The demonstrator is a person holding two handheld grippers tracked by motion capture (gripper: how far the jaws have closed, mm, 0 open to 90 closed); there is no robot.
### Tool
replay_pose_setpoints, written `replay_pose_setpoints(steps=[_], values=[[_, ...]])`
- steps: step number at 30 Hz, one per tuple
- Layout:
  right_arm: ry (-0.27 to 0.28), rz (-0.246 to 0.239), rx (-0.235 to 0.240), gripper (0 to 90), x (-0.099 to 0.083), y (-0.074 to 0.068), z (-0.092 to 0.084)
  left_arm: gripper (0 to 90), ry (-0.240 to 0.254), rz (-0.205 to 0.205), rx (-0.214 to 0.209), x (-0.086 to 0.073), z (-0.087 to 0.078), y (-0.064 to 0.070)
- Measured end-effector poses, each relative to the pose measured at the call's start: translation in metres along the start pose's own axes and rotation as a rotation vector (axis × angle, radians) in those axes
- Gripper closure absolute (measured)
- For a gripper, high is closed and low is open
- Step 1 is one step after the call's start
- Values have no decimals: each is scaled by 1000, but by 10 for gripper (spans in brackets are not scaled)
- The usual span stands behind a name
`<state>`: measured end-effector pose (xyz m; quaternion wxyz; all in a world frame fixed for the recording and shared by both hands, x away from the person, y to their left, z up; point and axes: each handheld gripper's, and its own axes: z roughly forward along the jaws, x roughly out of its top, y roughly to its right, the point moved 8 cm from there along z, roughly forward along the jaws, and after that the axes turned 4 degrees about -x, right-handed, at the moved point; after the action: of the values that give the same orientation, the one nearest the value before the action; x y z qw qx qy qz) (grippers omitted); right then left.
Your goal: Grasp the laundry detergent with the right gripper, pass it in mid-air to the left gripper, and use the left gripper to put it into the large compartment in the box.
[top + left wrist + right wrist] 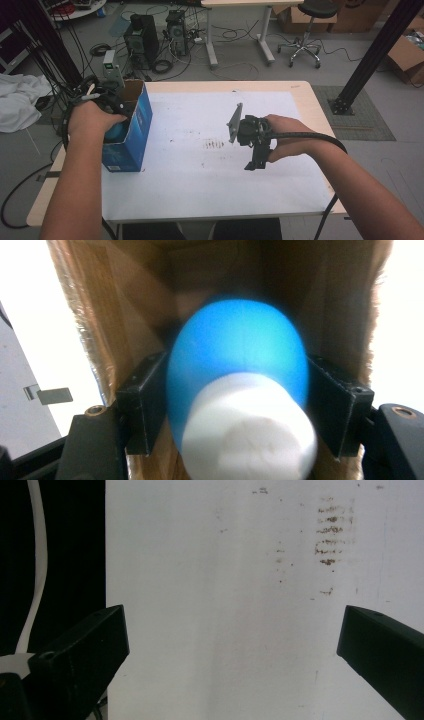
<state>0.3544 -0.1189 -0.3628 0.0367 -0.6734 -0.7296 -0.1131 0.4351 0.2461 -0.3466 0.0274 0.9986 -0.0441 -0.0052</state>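
Observation:
A blue rubber bulb [237, 350] with a white stub end [247, 435] sits between the two black jaws of my left gripper [237, 405]. Both pads [145, 400] lie against its sides. The bulb and the gripper's tip are inside the open brown mouth of a blue cardboard box [131, 127] at the table's left edge, where my left hand covers the left gripper [107, 107]. My right gripper [255, 150] hovers over the white sheet at centre right. Its jaws stand wide apart, with nothing between them in the right gripper view [232, 645].
A white paper sheet [200, 170] with a small patch of brown marks [215, 145] covers most of the wooden table [310, 92]. Computer towers, cables, a stool and cardboard boxes stand on the floor beyond the far edge. A black post rises at the right.

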Motion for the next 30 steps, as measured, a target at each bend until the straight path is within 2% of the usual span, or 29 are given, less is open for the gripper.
replay_pose_setpoints(steps=[7, 17, 23, 30], values=[[-1, -4, 3, 0, 1, 0, 0, 305, 18, 10, 9, 0, -15, 4], [-1, 0, 0, 0, -1, 0, -2, 262, 31, -6, 27, -4, -30, -1], [-3, -1, 2, 0, 0, 0, -2, 213, 38, 17, 53, -6, -43, -1], [0, -3, 1, 0, 2, 0, -1, 186, 58, 74, 76, -9, -66, 4]])
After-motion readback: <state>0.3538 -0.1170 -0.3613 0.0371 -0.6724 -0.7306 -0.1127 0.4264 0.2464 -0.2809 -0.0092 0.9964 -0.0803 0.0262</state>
